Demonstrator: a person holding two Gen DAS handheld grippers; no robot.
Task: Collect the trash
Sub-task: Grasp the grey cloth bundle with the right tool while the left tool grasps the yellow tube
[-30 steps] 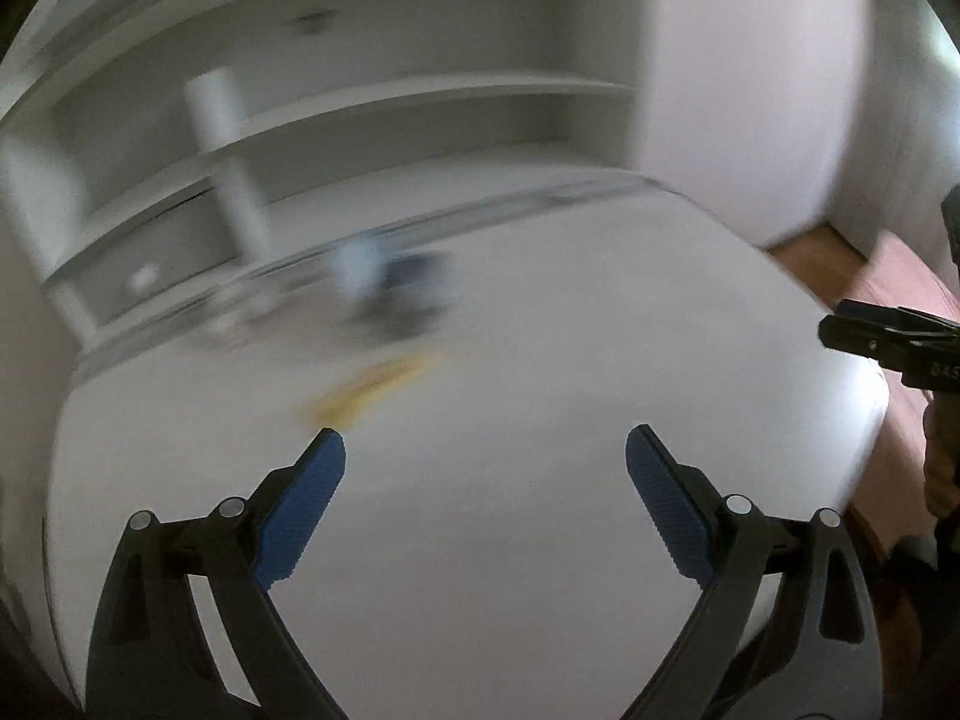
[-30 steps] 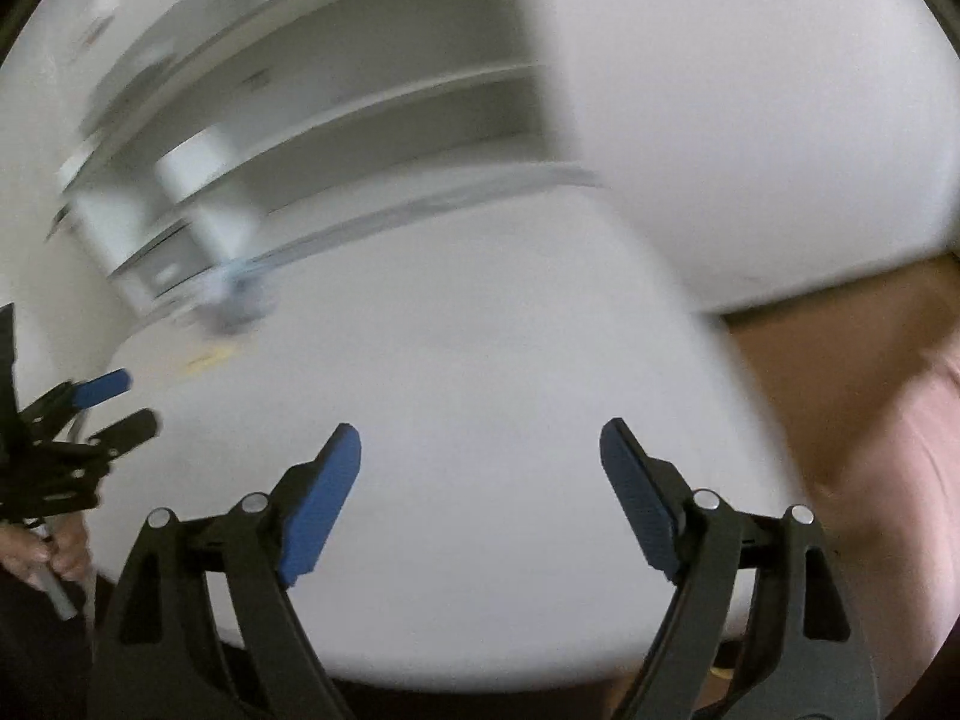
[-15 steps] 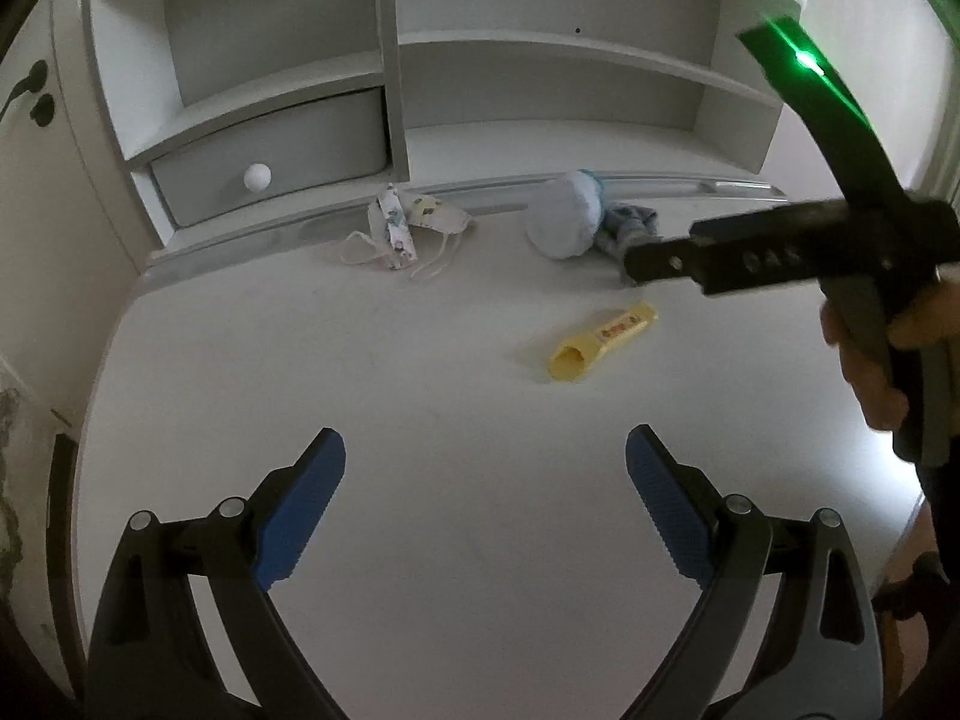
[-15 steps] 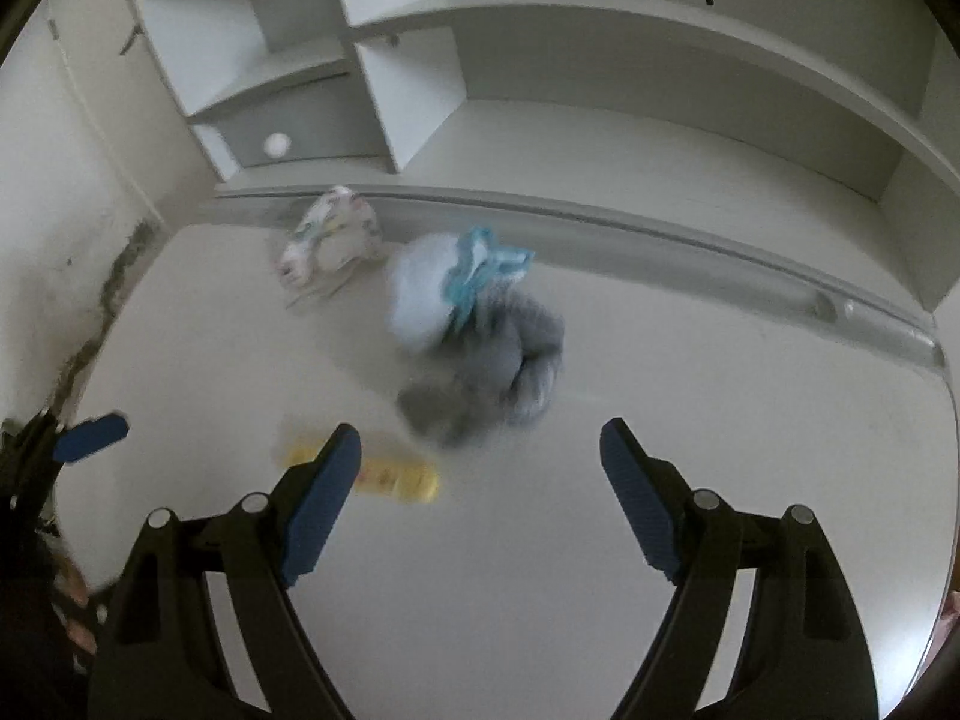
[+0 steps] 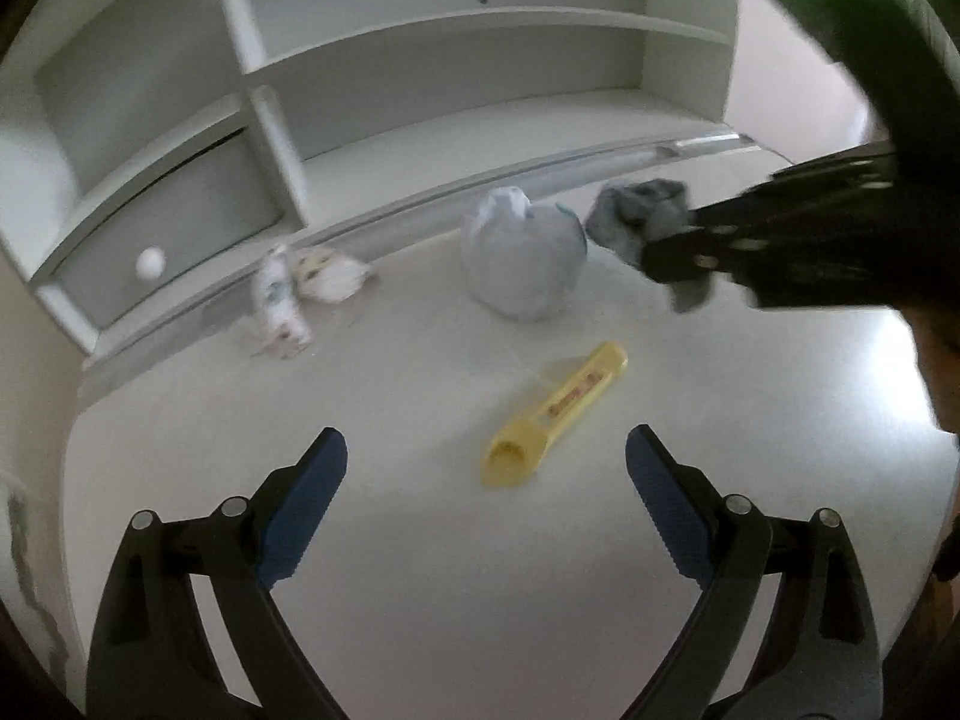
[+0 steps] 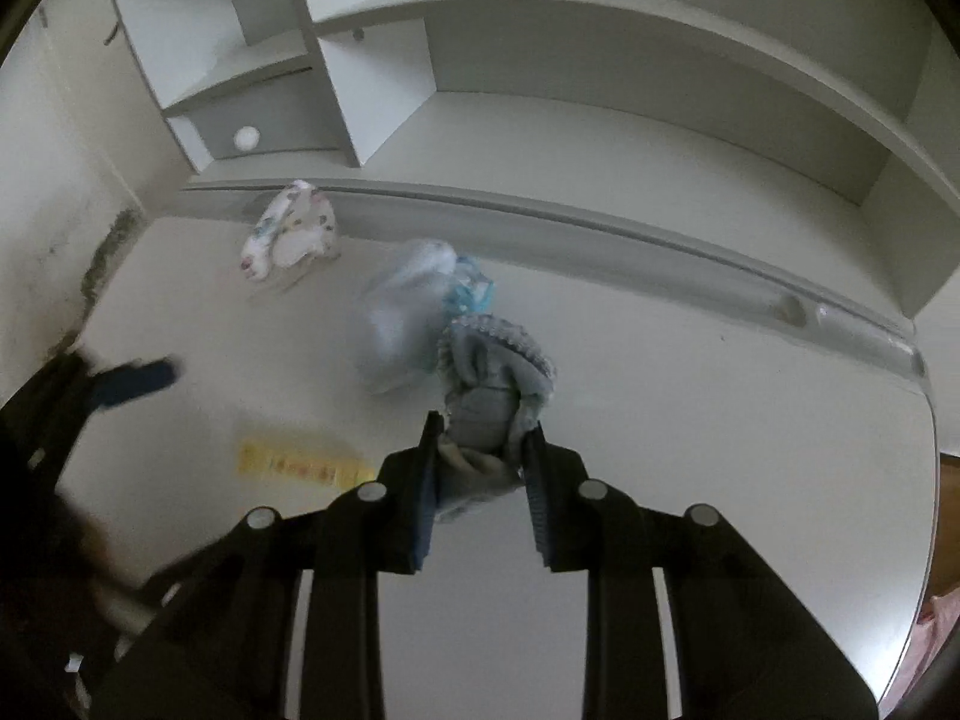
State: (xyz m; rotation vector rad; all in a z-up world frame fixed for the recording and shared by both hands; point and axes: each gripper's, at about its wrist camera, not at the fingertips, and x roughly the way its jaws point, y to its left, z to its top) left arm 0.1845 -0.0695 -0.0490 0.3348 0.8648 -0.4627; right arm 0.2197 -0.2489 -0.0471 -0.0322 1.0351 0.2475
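My right gripper (image 6: 480, 468), jaws clamped on a crumpled grey sock (image 6: 489, 384) at the middle of the white tabletop (image 6: 750, 480); the sock's lower end is pinched between the blue pads, its ribbed cuff spreading above them. My left gripper (image 5: 485, 486), jaws wide apart and holding nothing, hovering over the near tabletop (image 5: 420, 600) with a yellow wrapper (image 5: 555, 414) lying flat just beyond and between the fingertips. Behind the sock, touching or just beside it, a pale blue tied bag (image 6: 402, 324), its contents not visible. Farther left, near the back edge, a crumpled patterned white face mask (image 6: 291, 234) with loops trailing; from the left wrist it shows as two pale pieces (image 5: 306, 288). Container: a grey drawer (image 5: 180, 228) with a round white knob (image 5: 150, 264), closed, contents hidden, set in the white shelf unit (image 6: 540, 60) along the back of the tabletop. Dark staining marks the wall (image 6: 102, 252) at left
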